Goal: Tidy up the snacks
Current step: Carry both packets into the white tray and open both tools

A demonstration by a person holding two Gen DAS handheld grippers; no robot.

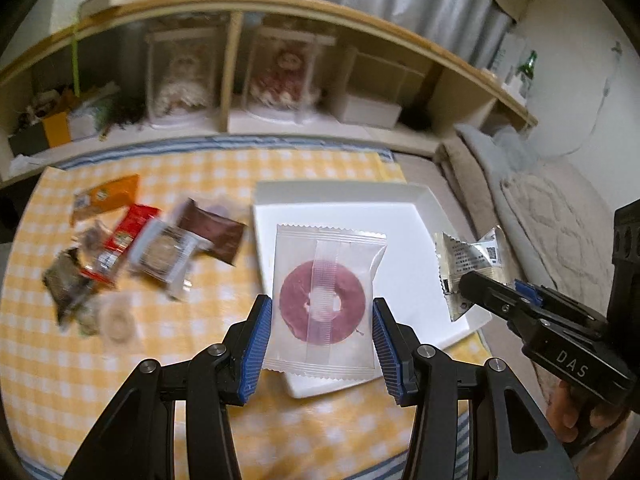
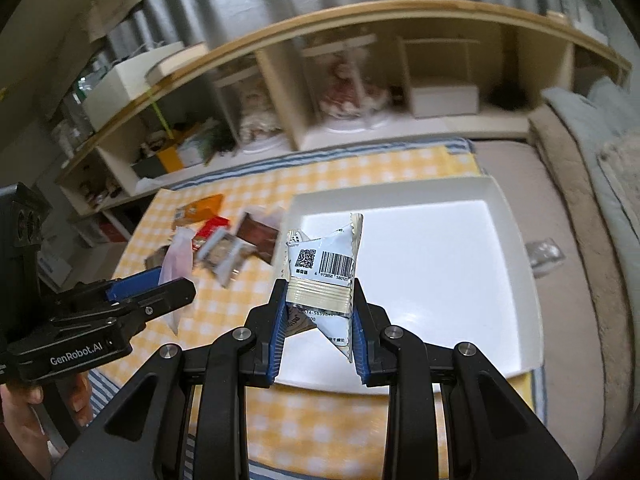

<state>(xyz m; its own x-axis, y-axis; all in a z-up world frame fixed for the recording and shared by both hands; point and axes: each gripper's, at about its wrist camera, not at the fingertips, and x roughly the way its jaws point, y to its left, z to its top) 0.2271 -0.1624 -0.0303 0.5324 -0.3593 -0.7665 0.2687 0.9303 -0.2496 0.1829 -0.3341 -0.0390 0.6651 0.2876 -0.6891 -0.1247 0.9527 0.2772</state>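
Grippers each clamp a packet above the white tray [image 1: 424, 204]: left gripper [image 1: 322, 338] pinches a clear ring-snack packet [image 1: 326, 300], right gripper [image 2: 319, 320] a crumpled barcoded sachet [image 2: 322, 264]. Snack pile [image 1: 132, 256] at centre left is blurred; shelf [image 1: 240, 8] contents are indistinct.

Yellow-and-white checked cloth [image 1: 192, 392], white tray [image 1: 340, 200], clear packet [image 1: 326, 296] with purple ring, silver-white barcoded packet [image 2: 324, 280]

- Left gripper [image 1: 322, 320]: clamped on clear packet [image 1: 326, 276], purple ring inside.
- White tray [image 1: 340, 200]: beneath packet.
- Right gripper [image 1: 466, 294]: gripping silver packet [image 1: 468, 254].
- Snack pile [image 1: 140, 248]: on checked cloth [image 1: 200, 360].
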